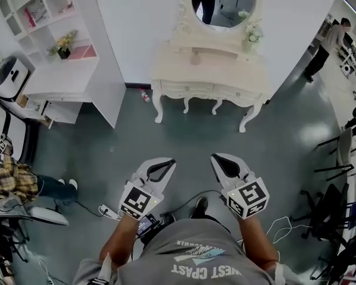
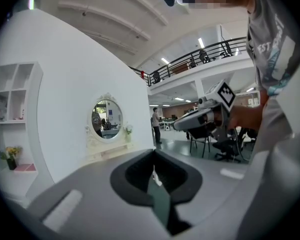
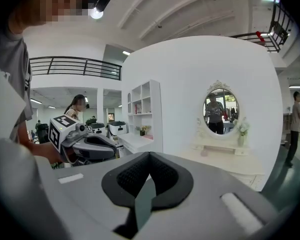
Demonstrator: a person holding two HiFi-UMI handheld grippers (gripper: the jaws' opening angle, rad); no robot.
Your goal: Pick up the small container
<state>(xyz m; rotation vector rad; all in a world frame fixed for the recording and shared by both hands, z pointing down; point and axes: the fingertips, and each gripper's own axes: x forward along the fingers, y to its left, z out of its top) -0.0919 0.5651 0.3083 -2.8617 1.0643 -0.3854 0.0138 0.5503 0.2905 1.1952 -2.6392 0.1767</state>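
A cream dressing table (image 1: pixel 210 76) with an oval mirror (image 1: pixel 223 2) stands ahead against the white wall. A small pale container (image 1: pixel 195 57) sits on its top near the middle; the right gripper view shows it as a small lump (image 3: pixel 203 151) below the mirror. Both grippers hang over the grey floor, well short of the table. My left gripper (image 1: pixel 171 161) is shut with nothing between its jaws, its tips meeting (image 2: pixel 153 154). My right gripper (image 1: pixel 215 157) is likewise shut and empty (image 3: pixel 149 156). They point side by side toward the table.
A vase of flowers (image 1: pixel 253 34) stands on the table's right end. A white shelf unit (image 1: pixel 53 34) is at the left, with a person in plaid (image 1: pixel 12 180) beside it. Cables (image 1: pixel 107 209) lie near my feet. Chairs (image 1: pixel 338 153) stand at the right. A small red object (image 1: pixel 145 95) lies on the floor.
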